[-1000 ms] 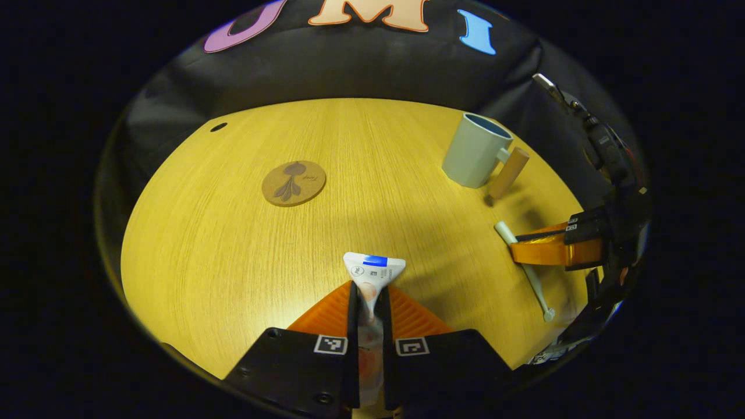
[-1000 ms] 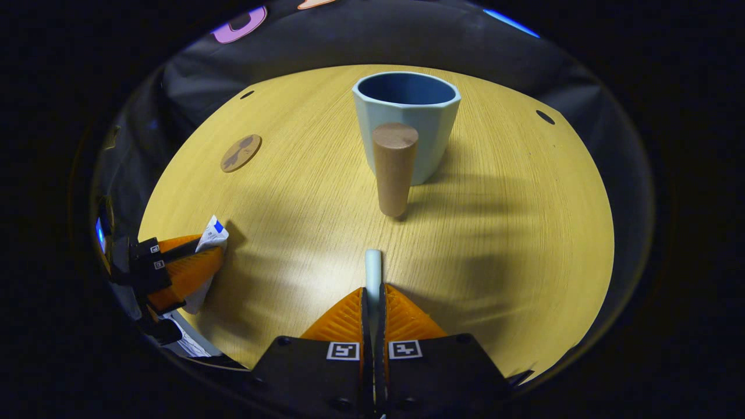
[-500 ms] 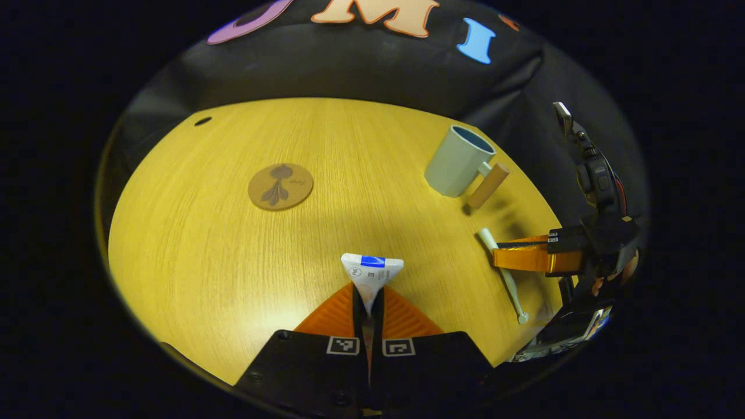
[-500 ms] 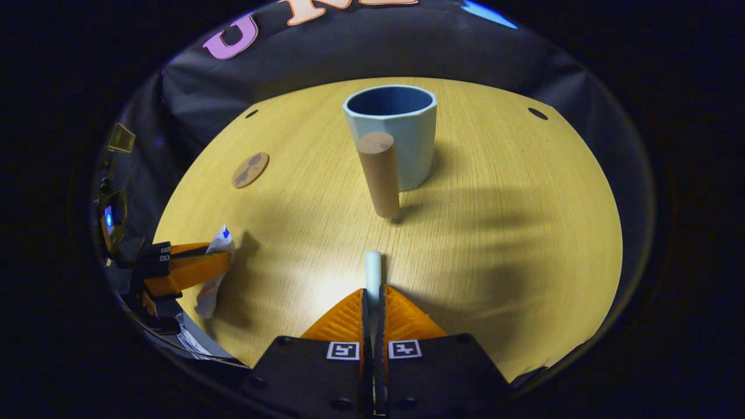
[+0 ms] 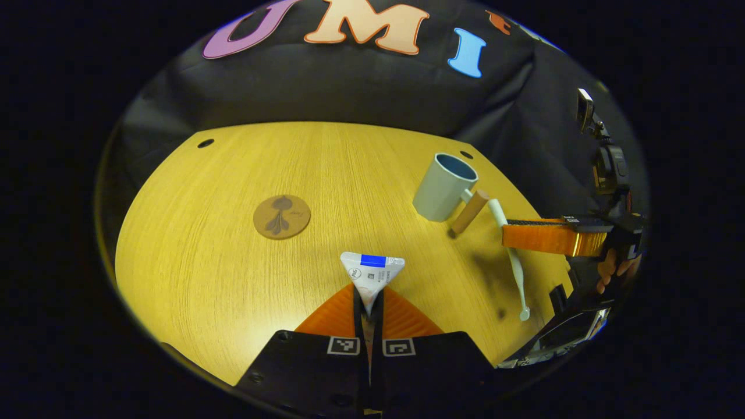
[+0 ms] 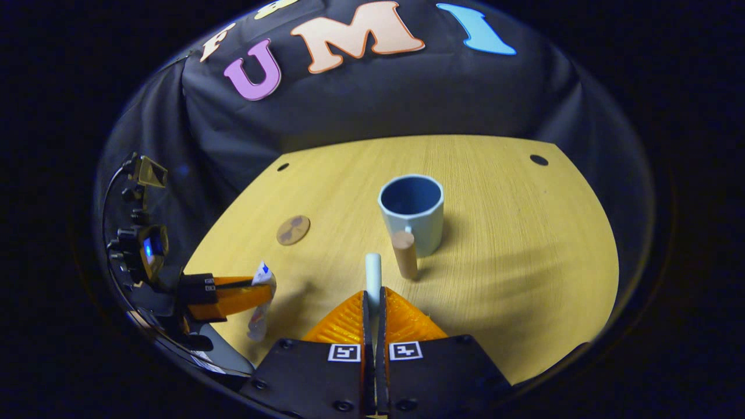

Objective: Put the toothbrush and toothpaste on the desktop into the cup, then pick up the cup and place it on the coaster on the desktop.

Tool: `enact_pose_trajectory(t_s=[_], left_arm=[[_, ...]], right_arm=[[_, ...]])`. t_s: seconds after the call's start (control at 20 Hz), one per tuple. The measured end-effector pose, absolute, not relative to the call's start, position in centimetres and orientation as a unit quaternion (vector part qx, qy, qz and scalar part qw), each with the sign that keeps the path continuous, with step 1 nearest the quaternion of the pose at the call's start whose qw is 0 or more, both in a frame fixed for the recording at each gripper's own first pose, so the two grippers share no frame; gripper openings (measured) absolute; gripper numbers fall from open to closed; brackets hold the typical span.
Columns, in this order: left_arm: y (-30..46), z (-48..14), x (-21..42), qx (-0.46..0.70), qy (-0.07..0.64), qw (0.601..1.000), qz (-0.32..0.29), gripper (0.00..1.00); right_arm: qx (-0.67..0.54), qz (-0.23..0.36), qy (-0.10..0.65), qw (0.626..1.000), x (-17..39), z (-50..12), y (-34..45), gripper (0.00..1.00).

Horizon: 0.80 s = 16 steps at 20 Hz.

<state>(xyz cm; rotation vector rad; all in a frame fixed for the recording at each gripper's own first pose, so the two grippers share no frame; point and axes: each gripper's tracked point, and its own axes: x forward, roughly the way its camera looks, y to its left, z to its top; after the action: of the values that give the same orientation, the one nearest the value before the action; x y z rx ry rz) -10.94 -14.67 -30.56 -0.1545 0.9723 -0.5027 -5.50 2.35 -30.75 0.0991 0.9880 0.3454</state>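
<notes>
My left gripper (image 5: 369, 299) is shut on a white toothpaste tube (image 5: 372, 272) with a blue band, held above the wooden desktop (image 5: 221, 273). My right gripper (image 6: 373, 298) is shut on a white toothbrush (image 6: 372, 269), whose end pokes out past the fingers. The left gripper view shows that toothbrush (image 5: 512, 262) hanging crosswise from the right gripper (image 5: 509, 237), lifted off the desk. A pale blue cup (image 6: 412, 213) with a wooden peg handle (image 6: 404, 262) stands upright just beyond the right gripper. The round brown coaster (image 5: 281, 216) lies left of the cup.
The desktop has small round holes (image 5: 205, 143) near its far corners. A black cloth wall (image 6: 372, 99) closes off the back of the desk. In the right gripper view, the left gripper (image 6: 256, 294) hangs at the lower left with the tube (image 6: 259, 299) dangling.
Both grippers have risen from the desk with their loads. The toothbrush is now clear of the surface and nearer the cup. The cup looks smaller and farther below in the right gripper view.
</notes>
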Motion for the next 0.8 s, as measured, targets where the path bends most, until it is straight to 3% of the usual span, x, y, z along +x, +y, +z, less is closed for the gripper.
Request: enact_pose_trajectory(t_s=[0.35,0.8], left_arm=[[-15.3,-26.7,-9.2,-0.094,0.431,0.867,-0.232,0.0],[-15.6,-22.4,-9.3,-0.104,0.399,0.885,-0.219,0.0]], right_arm=[[0.096,0.163,0.347,0.919,2.9,-24.2,2.9,0.04],[0.142,0.113,0.242,0.953,12.5,-22.4,2.0,0.04]])
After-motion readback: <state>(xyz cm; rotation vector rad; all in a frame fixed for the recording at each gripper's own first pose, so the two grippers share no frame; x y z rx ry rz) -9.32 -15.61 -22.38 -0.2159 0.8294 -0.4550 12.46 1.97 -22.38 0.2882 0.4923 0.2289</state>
